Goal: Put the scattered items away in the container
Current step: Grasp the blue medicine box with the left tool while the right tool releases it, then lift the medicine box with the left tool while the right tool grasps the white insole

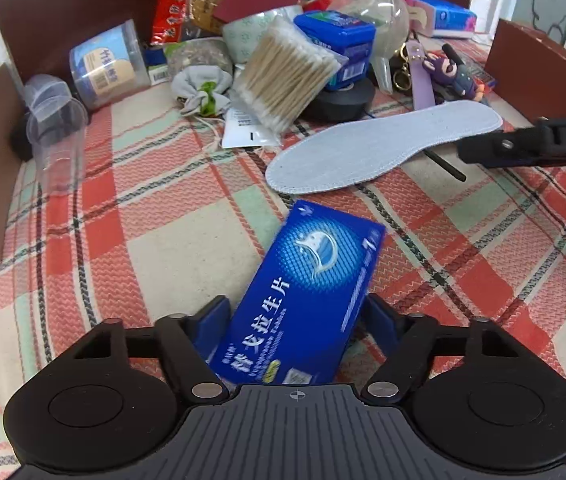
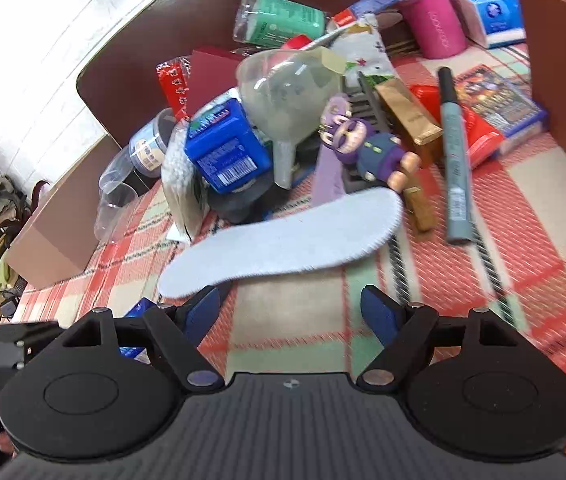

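Note:
My left gripper [image 1: 297,312] is shut on a blue medicine box [image 1: 303,296], held tilted just above the plaid cloth [image 1: 163,248] on the container floor. A pale grey insole [image 1: 379,148] lies beyond it. My right gripper [image 2: 291,308] is open and empty, hovering just short of the insole [image 2: 283,240]; it also shows at the right edge of the left wrist view [image 1: 523,144]. The brown container walls [image 1: 63,8] surround the pile.
A heap of items fills the back: cotton swabs [image 1: 287,76], blue tin [image 2: 223,152], clear funnel [image 2: 287,96], purple doll keychain [image 2: 367,144], grey marker [image 2: 457,160], pink cylinder [image 2: 431,4], clear cups [image 1: 55,120], black tape roll [image 1: 343,100]. The right wall [image 2: 563,60] is close.

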